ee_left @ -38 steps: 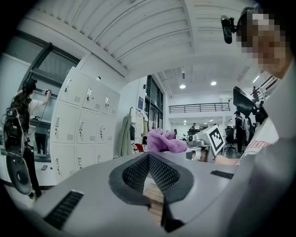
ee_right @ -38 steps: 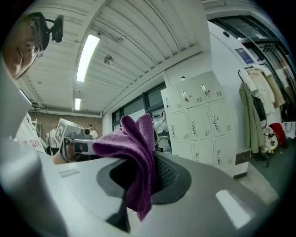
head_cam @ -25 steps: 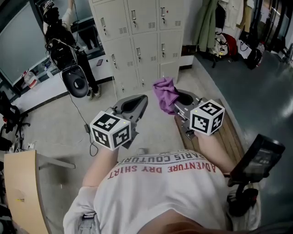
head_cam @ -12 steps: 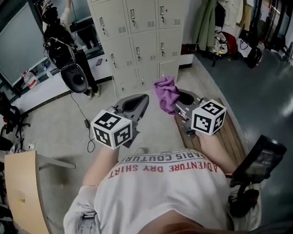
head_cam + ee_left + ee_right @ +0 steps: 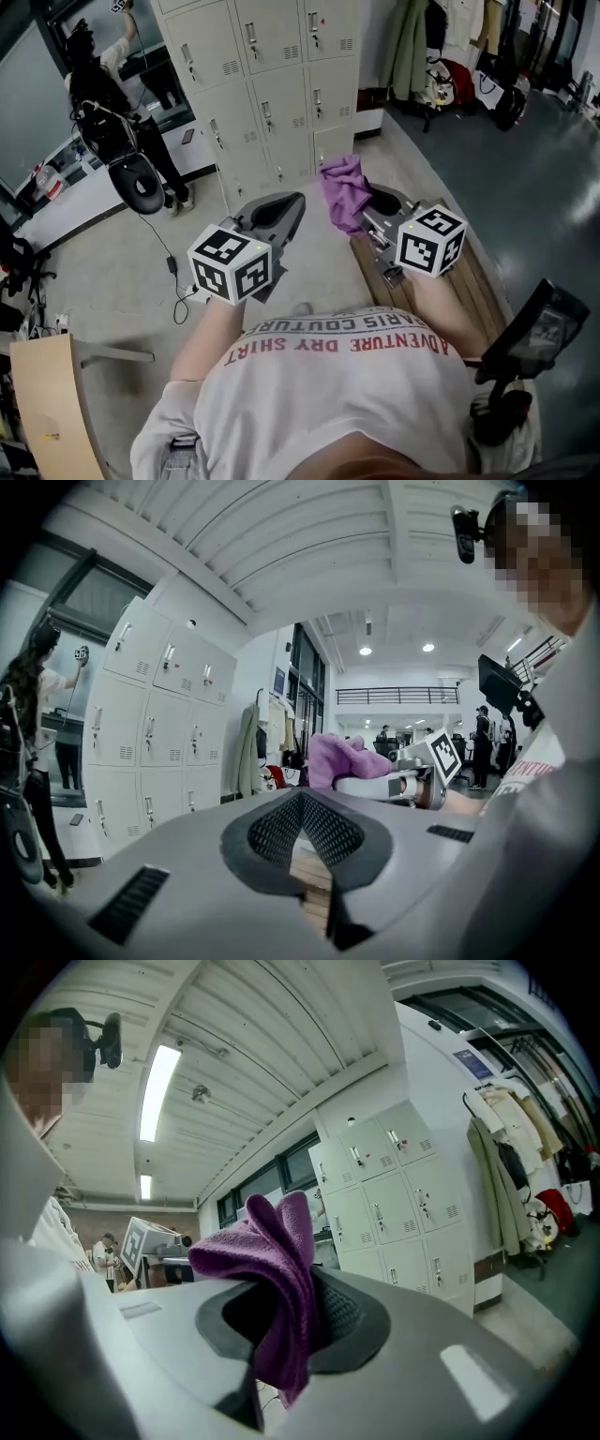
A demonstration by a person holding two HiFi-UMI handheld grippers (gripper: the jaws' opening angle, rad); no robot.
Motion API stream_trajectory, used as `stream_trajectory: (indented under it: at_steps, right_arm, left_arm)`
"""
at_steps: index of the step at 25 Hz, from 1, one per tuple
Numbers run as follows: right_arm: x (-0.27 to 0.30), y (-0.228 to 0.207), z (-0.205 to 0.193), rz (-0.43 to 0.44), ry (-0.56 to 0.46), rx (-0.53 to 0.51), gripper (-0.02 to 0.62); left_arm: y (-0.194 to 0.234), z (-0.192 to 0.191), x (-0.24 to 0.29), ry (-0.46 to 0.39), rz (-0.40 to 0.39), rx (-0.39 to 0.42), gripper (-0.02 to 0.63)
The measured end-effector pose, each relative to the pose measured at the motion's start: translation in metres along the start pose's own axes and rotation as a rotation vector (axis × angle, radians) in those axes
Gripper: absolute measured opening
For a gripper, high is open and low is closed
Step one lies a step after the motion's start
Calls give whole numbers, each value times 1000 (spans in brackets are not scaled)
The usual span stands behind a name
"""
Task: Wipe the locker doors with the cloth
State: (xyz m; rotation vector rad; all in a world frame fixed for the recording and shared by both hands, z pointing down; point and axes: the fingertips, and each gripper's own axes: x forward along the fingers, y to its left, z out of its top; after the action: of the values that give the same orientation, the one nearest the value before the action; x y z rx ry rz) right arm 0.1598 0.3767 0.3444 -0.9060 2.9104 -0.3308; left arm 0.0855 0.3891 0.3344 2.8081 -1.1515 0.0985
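Observation:
A purple cloth [image 5: 344, 192] bunches out of my right gripper [image 5: 367, 208], whose jaws are shut on it; the cloth [image 5: 272, 1269] hangs between them in the right gripper view. My left gripper [image 5: 281, 211] is shut with nothing in it, held level beside the right one. The white lockers [image 5: 272, 84] stand ahead across the floor, well beyond both grippers, with their doors shut. In the left gripper view the lockers [image 5: 150, 733] are at the left and the cloth [image 5: 345, 759] is to the right. In the right gripper view the lockers [image 5: 394, 1213] rise behind the cloth.
A wooden bench [image 5: 469, 277] runs under my right arm. A person [image 5: 103, 103] with gear stands at the left of the lockers, a cable [image 5: 169, 253] trailing over the floor. Coats [image 5: 417, 47] and bags hang to the lockers' right. A wooden tabletop [image 5: 47, 394] is at lower left.
The view has shifted a little toward the lockers, which now sit lower and further left in the head view. Both grippers keep their pose, the cloth still held.

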Motion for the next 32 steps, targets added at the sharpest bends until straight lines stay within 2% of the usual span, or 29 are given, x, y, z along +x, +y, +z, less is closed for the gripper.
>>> stream_trajectory:
  at_steps: [5, 10, 17, 24, 28, 32]
  right_arm:
    - [38, -43, -3, -14, 5, 12, 72]
    - [110, -108, 10, -18, -12, 52, 72]
    - [251, -227, 44, -33, 8, 32, 72]
    - [404, -336, 108, -7, -50, 4, 72]
    - [452, -366, 129, 16, -61, -30, 72]
    - [476, -383, 126, 52, -43, -11, 72]
  left_arm:
    - [48, -9, 33, 13, -8, -20, 2]
    - [135, -8, 84, 27, -15, -51, 2]
    - [298, 16, 179, 56, 3, -81, 2]
    - [469, 78, 259, 14, 50, -43, 2]
    - [522, 102, 279, -22, 74, -20, 2]
    - [546, 102, 291, -21, 84, -19, 2]
